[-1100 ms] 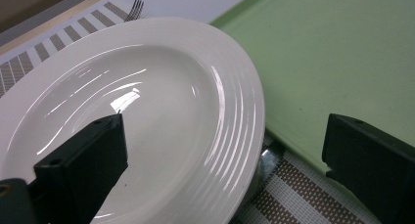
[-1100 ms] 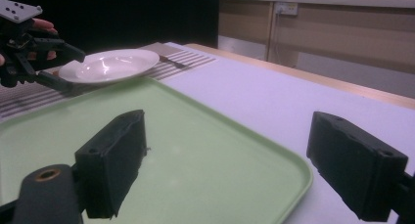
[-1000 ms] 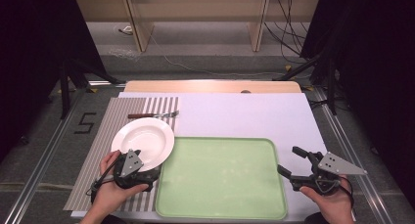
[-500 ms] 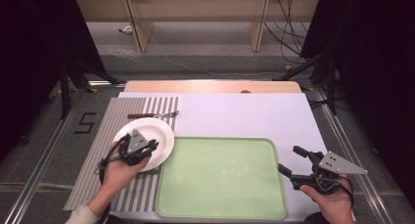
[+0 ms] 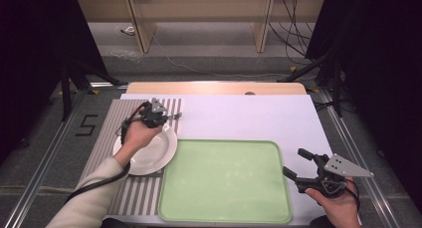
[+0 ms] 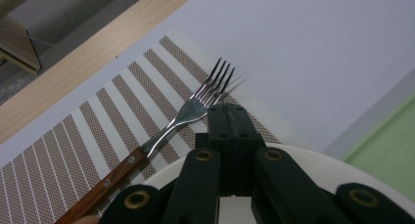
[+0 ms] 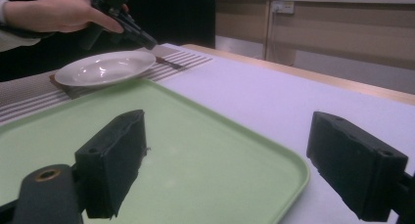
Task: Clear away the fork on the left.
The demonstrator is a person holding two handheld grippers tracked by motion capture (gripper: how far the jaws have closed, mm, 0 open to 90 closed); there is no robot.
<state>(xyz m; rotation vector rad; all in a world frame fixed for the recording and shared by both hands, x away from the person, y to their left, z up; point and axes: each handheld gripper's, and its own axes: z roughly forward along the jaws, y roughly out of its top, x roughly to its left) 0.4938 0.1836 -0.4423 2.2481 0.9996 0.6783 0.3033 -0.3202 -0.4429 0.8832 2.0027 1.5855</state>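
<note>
A fork [image 6: 195, 106] with a wooden handle lies on the striped placemat [image 6: 98, 136], just beyond a white plate [image 5: 149, 156]. My left gripper [image 6: 227, 109] hovers over the plate's far rim [image 6: 313, 160], its jaws shut together with nothing between them, tips just right of the fork's tines. From above, the left gripper [image 5: 166, 118] sits beside the fork [image 5: 175, 116]. My right gripper [image 5: 293, 163] stands open near the green tray's [image 5: 224, 188] right edge. Its jaws [image 7: 235, 160] are spread wide over the tray's corner [image 7: 274, 160], holding nothing.
A white mat [image 5: 249, 113] covers the table right of the placemat [image 5: 107, 133]. The table's wooden far edge [image 5: 214, 87] runs behind it. Looking along the right gripper, the plate [image 7: 105, 67] and the other hand [image 7: 63, 11] lie far off.
My left gripper has moved forward, from the near side of the plate across it to the far rim beside the fork. The right gripper has stayed put.
</note>
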